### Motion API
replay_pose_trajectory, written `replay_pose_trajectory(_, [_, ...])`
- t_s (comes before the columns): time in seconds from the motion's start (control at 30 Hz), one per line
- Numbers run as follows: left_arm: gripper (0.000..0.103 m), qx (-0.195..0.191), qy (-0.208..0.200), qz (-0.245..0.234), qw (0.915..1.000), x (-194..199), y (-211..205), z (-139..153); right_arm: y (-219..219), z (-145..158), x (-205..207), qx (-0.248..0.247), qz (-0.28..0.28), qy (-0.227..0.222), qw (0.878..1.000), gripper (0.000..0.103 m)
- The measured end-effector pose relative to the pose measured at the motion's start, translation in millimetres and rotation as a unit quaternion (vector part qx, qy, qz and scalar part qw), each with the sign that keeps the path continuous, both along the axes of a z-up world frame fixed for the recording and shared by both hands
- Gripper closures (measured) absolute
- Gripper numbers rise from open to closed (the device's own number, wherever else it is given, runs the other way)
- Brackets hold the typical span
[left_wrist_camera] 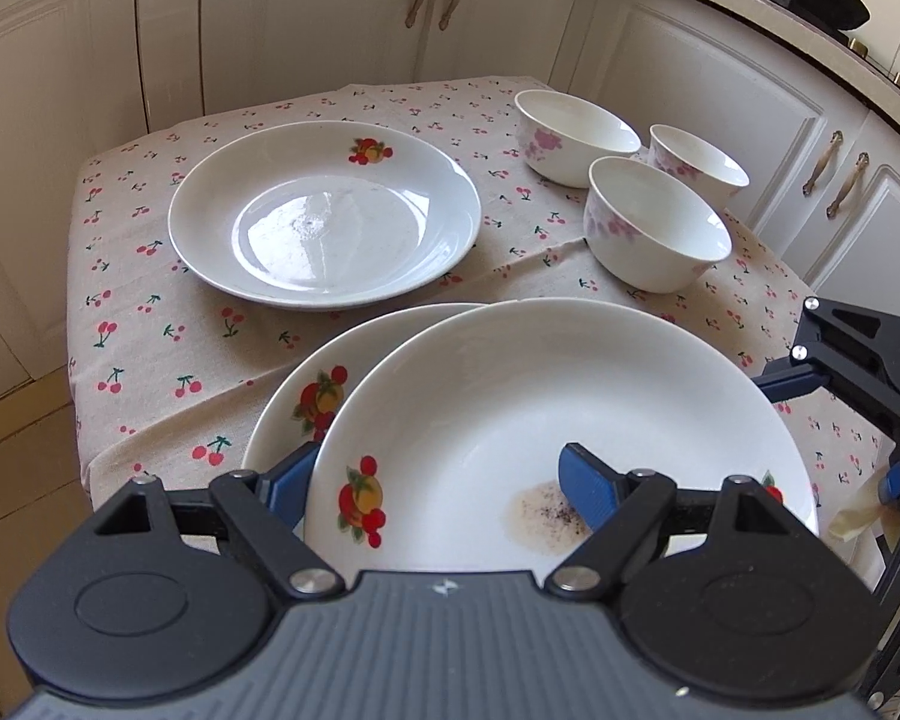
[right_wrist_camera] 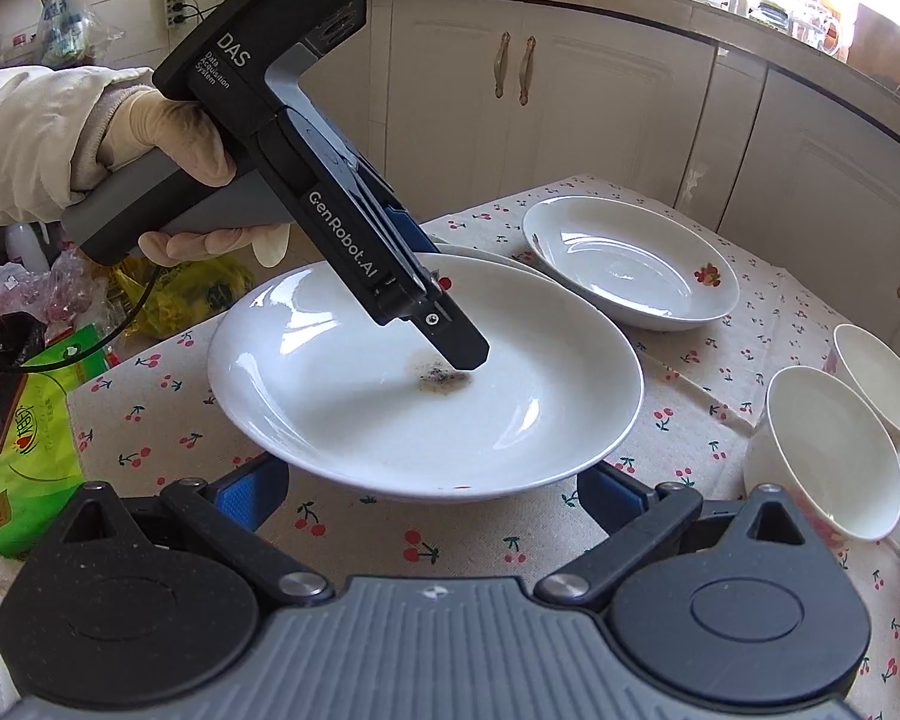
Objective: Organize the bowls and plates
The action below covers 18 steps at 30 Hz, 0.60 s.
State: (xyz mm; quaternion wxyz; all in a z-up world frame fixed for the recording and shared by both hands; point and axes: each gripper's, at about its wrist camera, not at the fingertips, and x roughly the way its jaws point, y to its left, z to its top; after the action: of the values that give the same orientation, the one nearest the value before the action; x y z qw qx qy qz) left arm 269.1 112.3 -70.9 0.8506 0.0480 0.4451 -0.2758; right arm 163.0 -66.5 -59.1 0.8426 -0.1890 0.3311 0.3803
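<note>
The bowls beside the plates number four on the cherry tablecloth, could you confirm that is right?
Not quite: the left wrist view shows three bowls, not four. They do stand beside the plates on the cherry tablecloth.
</note>
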Motion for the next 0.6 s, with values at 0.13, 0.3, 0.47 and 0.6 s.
replay_pose_trajectory(0.13, [0.019,0.003,-0.002,-0.001,1.0000,0.5,0.6,-0.8,2.0,-0.3,1.0,-0.004,0.000,0.000,1.000,0.000])
replay_pose_trajectory(0.3, [0.019,0.004,-0.003,0.001,1.0000,2.2,1.1,1.5,3.5,-0.5,4.5,-0.009,0.000,0.002,1.000,0.000])
replay_pose_trajectory(0.47, [0.019,0.015,-0.003,0.001,0.9999,-0.2,1.0,2.8,4.2,0.0,4.3,-0.009,0.000,0.004,1.000,0.000])
replay_pose_trajectory(0.6, [0.019,0.019,-0.001,0.006,0.9998,-4.1,2.8,3.5,4.3,-0.1,4.4,-0.009,0.003,0.004,1.000,0.000])
